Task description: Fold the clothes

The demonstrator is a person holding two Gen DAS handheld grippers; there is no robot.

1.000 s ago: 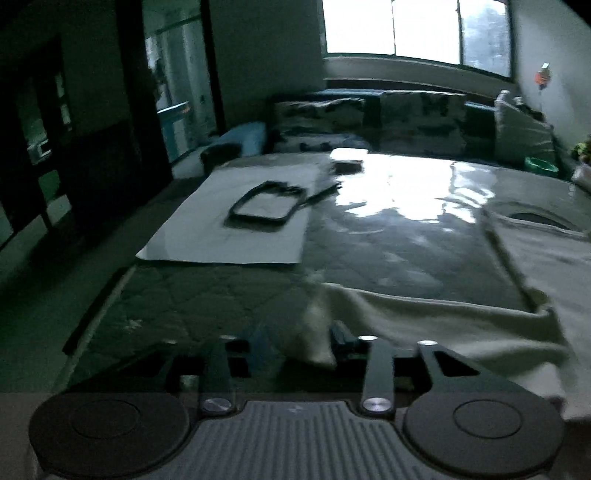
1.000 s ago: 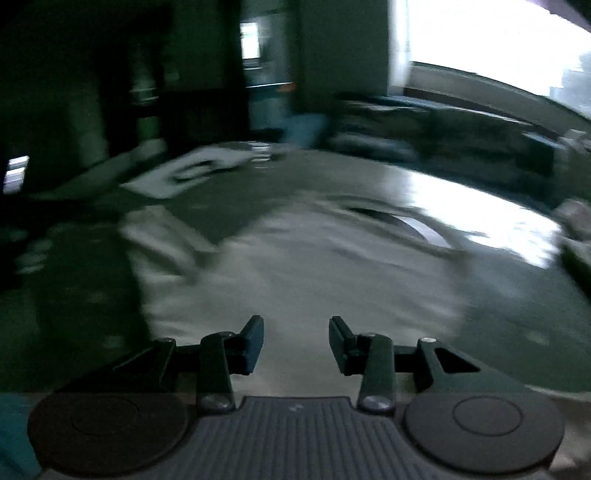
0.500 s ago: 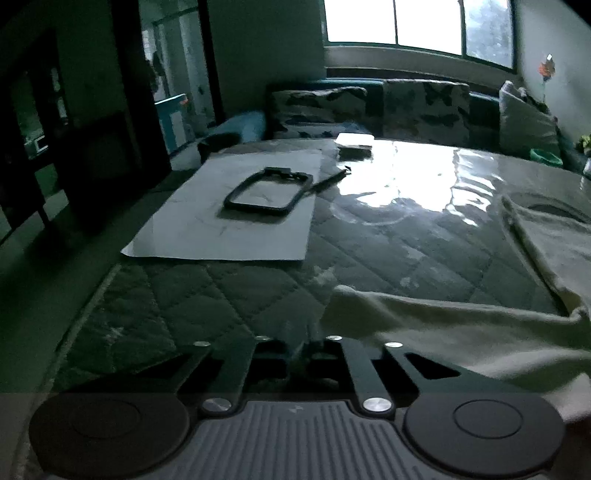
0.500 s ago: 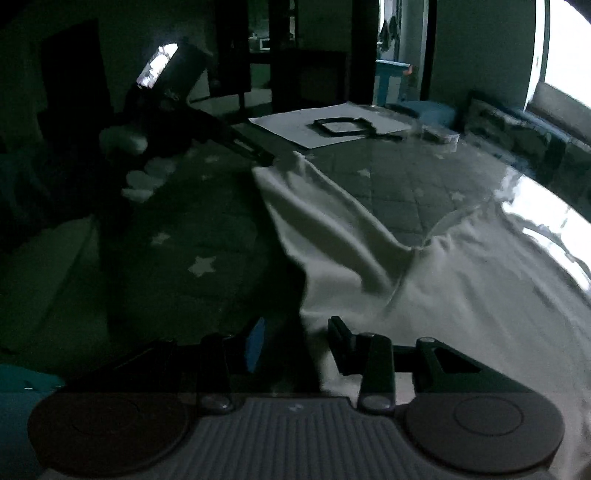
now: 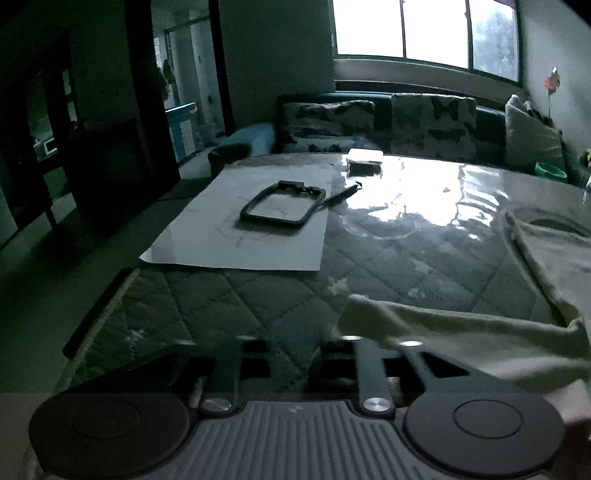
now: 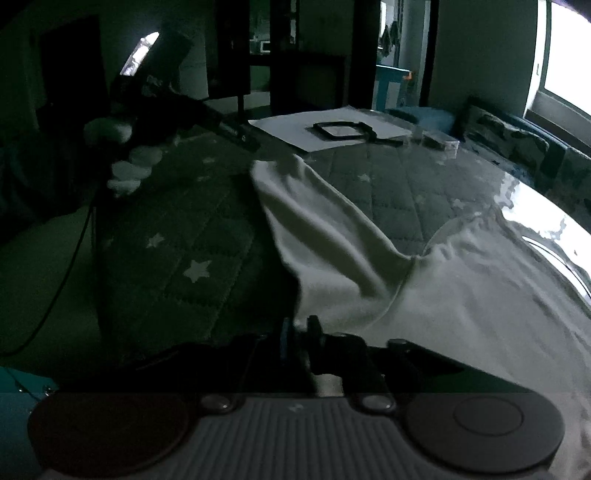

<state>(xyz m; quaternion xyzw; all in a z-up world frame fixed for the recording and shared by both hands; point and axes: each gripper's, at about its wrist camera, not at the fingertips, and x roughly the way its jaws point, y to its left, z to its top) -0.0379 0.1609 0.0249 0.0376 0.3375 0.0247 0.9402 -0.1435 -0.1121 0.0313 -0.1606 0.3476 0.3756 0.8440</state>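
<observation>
Since half a second ago, the left gripper (image 5: pixel 291 354) has spread apart beside the shirt's (image 6: pixel 461 295) sleeve end, while the right gripper (image 6: pixel 297 328) has pinched the hem. Spread on the quilted table (image 5: pixel 229 306), the shirt lies lengthwise toward the window, its sleeve (image 6: pixel 314 221) stretching out toward the paper sheet (image 5: pixel 251 236).

Both views are wrist-mounted fisheye cameras set low, close above the quilted bench (image 5: pixel 221 302), each looking forward along its own fingers. The left wrist view faces across the bench toward the window (image 5: pixel 424 29) and the sofa (image 5: pixel 388 125) below it. The right wrist view faces further leftward, toward the dark doorway side of the room, with the window at its right edge. Shared between the two views: the white sheet (image 5: pixel 251 236) (image 6: pixel 332 131) carrying the black frame (image 5: pixel 282 206) (image 6: pixel 341 130), the white garment (image 5: pixel 461 332) (image 6: pixel 461 295), and the sofa
</observation>
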